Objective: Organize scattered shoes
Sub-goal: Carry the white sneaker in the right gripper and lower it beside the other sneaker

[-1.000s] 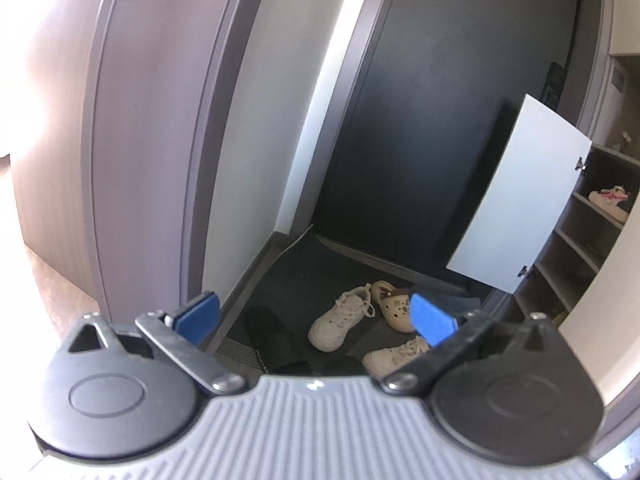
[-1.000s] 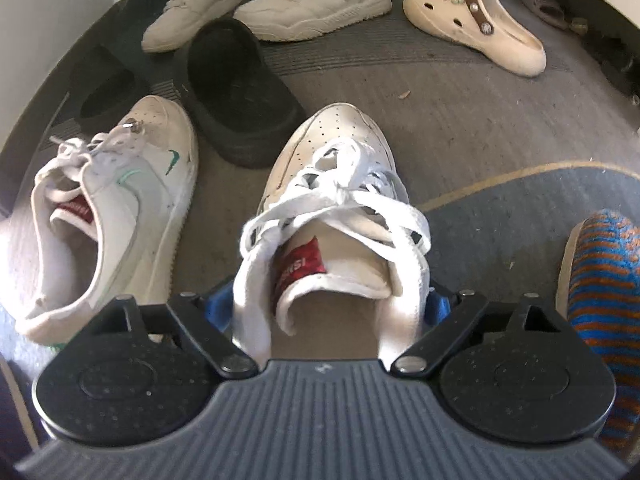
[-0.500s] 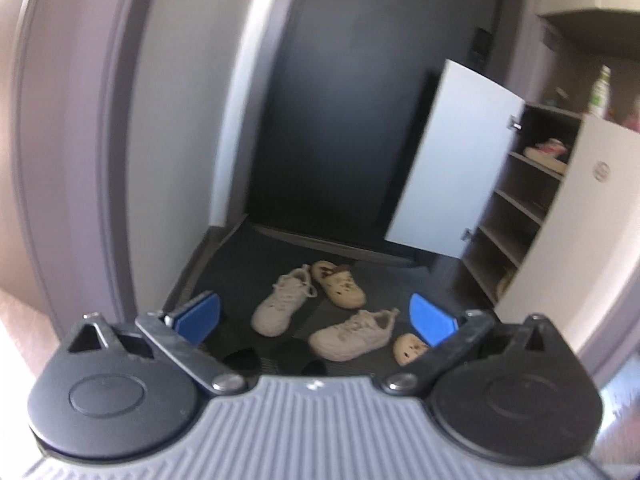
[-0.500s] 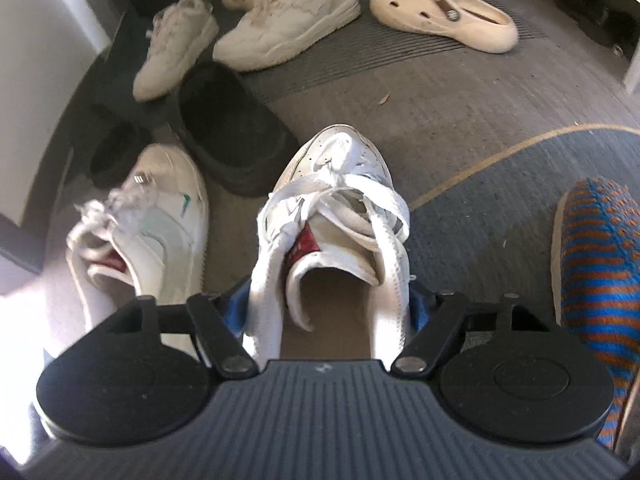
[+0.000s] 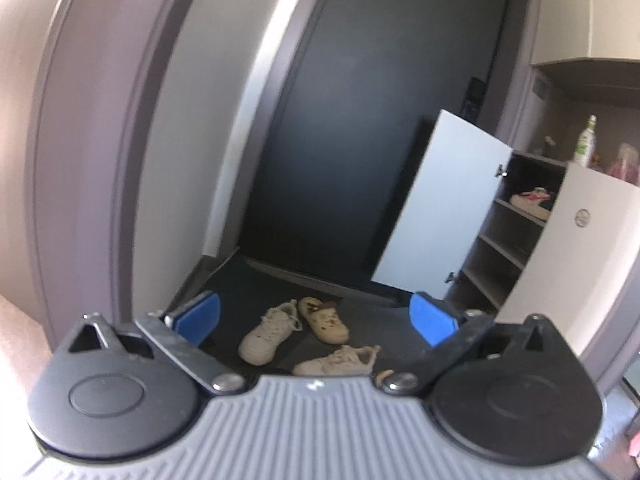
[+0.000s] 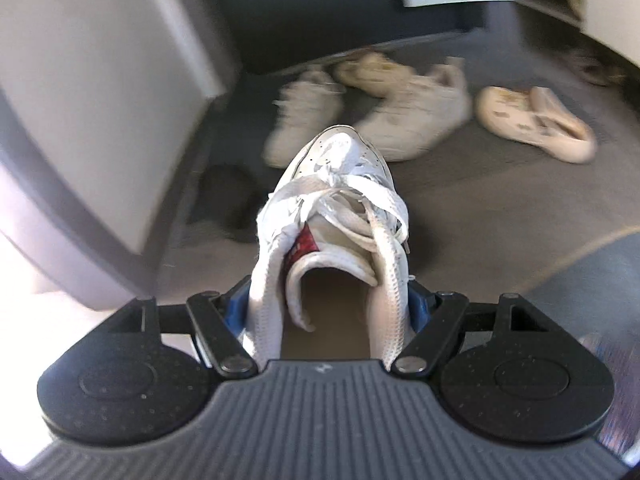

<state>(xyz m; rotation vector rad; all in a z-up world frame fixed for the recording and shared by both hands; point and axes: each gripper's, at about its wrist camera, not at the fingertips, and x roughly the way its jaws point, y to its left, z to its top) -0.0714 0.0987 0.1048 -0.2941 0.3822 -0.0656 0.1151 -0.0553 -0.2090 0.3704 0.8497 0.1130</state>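
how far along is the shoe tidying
Early on. Done: one shoe already sits on a shelf in the open cabinet. In hand: the right hand-held gripper is clamped on a white sneaker, lifted off the floor. Left: two sneakers, two clogs and a black slipper on the mat; the left hand-held gripper is open and empty.

Floor mat (image 6: 500, 200), dark grey, at entry by dark door. Landmark: cream clog (image 6: 532, 124) w/ charms.
- White sneaker (image 6: 416, 120): just left of clog, on mat.
- 2nd white sneaker (image 6: 304, 120): further left, near wall.
- 2nd cream clog (image 6: 368, 70): behind the two sneakers, blurred.
- Black slipper (image 6: 228, 204): left & nearer than clog, on mat edge.
Shoe cabinet shelf (image 5: 520, 210), right of clog, door open: one white/red shoe (image 5: 530, 200) on it.
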